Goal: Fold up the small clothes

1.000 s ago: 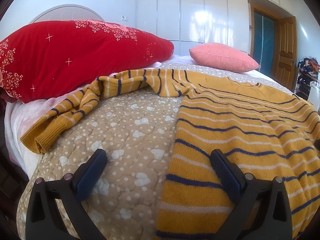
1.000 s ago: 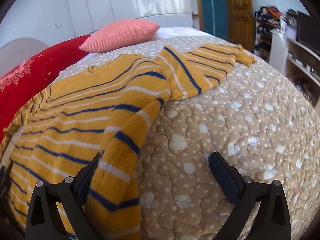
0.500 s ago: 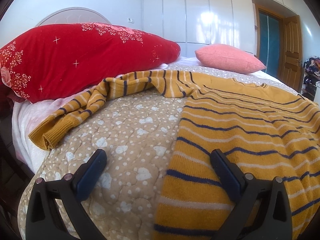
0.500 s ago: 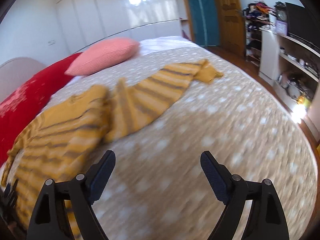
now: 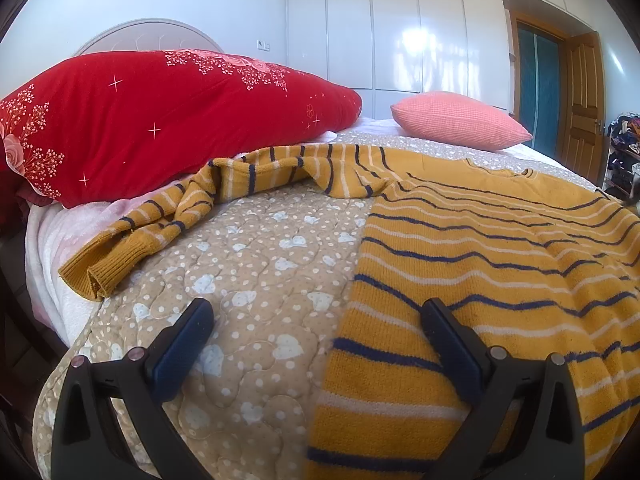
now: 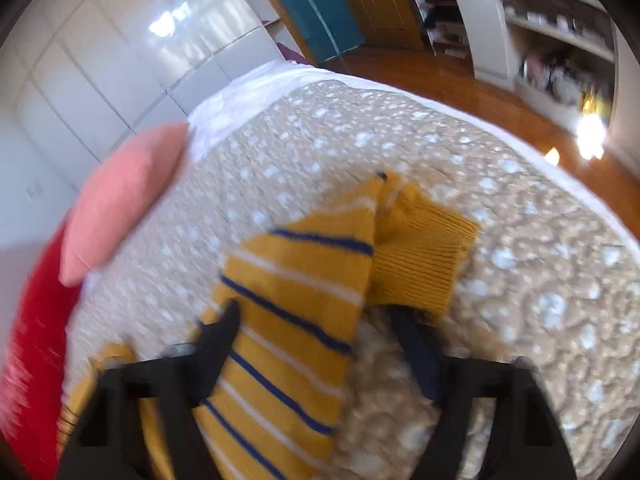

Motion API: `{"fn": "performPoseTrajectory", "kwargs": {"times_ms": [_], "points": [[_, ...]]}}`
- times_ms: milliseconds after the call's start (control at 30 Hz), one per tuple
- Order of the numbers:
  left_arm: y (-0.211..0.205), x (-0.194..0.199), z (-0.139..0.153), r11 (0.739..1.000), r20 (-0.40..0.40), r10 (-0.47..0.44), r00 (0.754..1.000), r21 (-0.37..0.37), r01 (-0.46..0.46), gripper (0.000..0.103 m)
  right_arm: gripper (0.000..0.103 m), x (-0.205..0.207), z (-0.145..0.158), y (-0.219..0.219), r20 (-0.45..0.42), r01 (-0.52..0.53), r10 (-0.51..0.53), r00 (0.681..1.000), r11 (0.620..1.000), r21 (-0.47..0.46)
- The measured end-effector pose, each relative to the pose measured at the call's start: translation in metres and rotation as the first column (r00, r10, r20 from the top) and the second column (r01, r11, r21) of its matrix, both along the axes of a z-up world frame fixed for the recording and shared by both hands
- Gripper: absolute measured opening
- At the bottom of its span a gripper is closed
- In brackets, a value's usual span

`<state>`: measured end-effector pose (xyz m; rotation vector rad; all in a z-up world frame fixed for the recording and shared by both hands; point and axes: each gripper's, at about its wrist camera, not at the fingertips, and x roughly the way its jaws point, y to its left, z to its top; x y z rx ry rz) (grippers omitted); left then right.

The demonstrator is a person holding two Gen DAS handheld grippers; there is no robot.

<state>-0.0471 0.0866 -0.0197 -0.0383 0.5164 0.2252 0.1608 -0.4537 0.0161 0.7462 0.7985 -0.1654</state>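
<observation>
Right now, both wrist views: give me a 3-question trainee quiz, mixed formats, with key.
1. True or false: the left gripper is shut on the sweater.
2. Multiple choice: the right gripper straddles which part?
A. collar
B. sleeve near its ribbed cuff
C. bottom hem
3. Fill in: the other sleeve's cuff lies on the quilt below the ___ pillow.

Key: 1 false, it is open, one finger over the quilt, one over the sweater body; 2 B; 3 red.
</observation>
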Motion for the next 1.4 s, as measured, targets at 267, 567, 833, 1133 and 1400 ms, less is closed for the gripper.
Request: {"fn": "performPoseTrajectory", "kwargs": {"times_ms": [267, 567, 833, 1133, 1400], "points": [[-0.001, -0.001, 0.0, 1.0, -0.009, -0.002, 1.0, -0.007, 0.002, 0.103, 0.006, -0.051, 0.131, -0.036, 0.114, 0.249, -0.228, 0.967, 0.939, -0.238], [0.017, -0.014, 0.015, 0.99, 0.008, -0.031, 0.999, -0.137, 0.032, 0.103, 0.006, -0.024, 0.18, 0.134, 0.107, -0.055, 0.117, 0.987, 0.885, -0.462], [0.058, -0.024, 0.022, 0.967, 0.031, 0.064, 0.997, -0.249, -0.055, 0.103, 0.011, -0.007, 0.076, 0.422, -0.08, -0.798, 0.809, 0.583, 0.55, -0.247], [0.081, -0.022, 0.02, 0.934, 0.032, 0.073, 0.997, -0.352, -0.057, 0.103, 0.052, -0.017, 0.04, 0.469, -0.227, -0.833, 0.819, 0.527, 0.447, -0.325], [0.08, -0.025, 0.021, 0.934, 0.035, 0.072, 0.997, -0.353, -0.056, 0.103, 0.06, 0.005, 0.04, 0.425, -0.15, -0.684, 0.674, 0.724, 0.671, -0.288]]}}
